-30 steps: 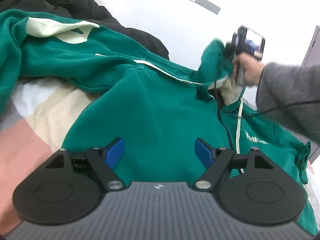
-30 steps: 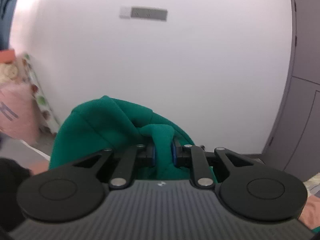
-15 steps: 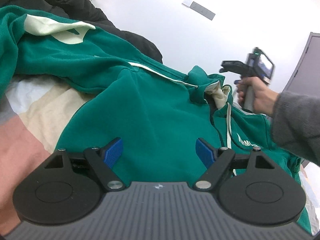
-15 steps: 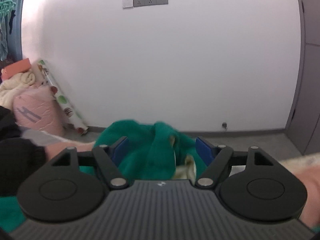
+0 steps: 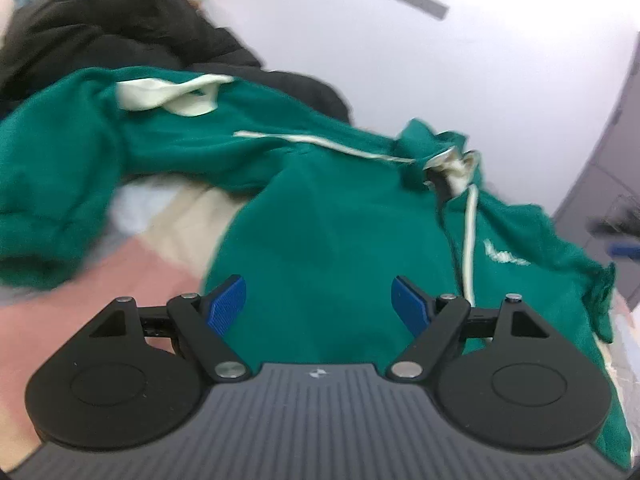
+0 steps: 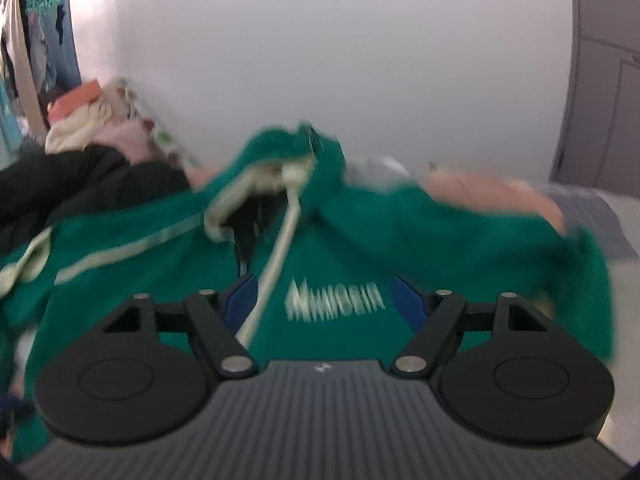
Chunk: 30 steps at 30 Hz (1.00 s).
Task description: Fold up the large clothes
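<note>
Green fleece hoodie (image 5: 320,220) lies spread front-up on a patchwork bed cover (image 5: 132,264) of pink, cream and pale blue, filling the space ahead of both sets of jaws. Its cream drawstring (image 6: 276,264) runs between the right gripper (image 6: 324,296) fingers, beside blurred white chest lettering (image 6: 336,300). The left gripper (image 5: 319,304) hovers over the hoodie's body. Both pairs of blue-padded jaws stand wide apart, holding nothing. A black jacket (image 5: 120,40) lies heaped beyond the hoodie, against a white wall (image 6: 360,80).
</note>
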### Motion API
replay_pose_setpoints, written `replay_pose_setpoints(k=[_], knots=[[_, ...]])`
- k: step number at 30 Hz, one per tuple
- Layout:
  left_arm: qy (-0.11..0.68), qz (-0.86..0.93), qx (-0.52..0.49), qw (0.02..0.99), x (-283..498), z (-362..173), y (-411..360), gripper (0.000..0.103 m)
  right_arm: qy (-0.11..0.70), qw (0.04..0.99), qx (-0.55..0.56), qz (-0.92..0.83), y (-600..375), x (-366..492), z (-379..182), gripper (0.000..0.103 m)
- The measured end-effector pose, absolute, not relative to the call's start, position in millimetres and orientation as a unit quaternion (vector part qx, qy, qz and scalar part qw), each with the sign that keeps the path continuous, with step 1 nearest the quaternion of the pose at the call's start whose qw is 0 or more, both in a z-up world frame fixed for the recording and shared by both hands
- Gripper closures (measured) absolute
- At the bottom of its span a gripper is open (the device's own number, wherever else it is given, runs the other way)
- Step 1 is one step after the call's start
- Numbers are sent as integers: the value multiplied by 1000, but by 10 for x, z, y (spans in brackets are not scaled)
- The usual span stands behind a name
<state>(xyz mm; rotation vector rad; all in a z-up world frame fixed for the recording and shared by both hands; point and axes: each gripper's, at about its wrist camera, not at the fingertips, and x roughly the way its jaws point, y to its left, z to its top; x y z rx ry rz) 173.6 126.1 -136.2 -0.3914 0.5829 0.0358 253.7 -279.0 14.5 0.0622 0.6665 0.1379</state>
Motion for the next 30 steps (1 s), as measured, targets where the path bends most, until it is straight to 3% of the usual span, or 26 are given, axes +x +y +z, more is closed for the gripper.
replay_pose_setpoints(k=[4,10,18,22,24,28,29,30], knots=[[309,47,-190,931,1458,-1195,1316,20,408,909,4,88,-3055,2078,80,28],[304,109,-198,926,1034,-1071,1469,20,451,888,16,85,-3528,1437,-129,29],[368,127,-195,900,743,-1153,1587,21,541,832,36,118,-3937,1239,-654,29],[399,121,-227,880,791,-1283,1635,21,543,824,57,152,-4012,1283,-790,30],[414,126,-247,867,840,-1376,1659,23,558,814,45,153,-3966,1333,-900,40],[441,99,-287,845,820,-1511,1649,44,563,811,18,161,-3888,1340,-957,57],[441,94,-291,844,807,-1509,1639,54,560,811,6,169,-3845,1325,-944,66],[440,86,-297,843,795,-1502,1632,73,555,812,-12,178,-3787,1301,-916,76]])
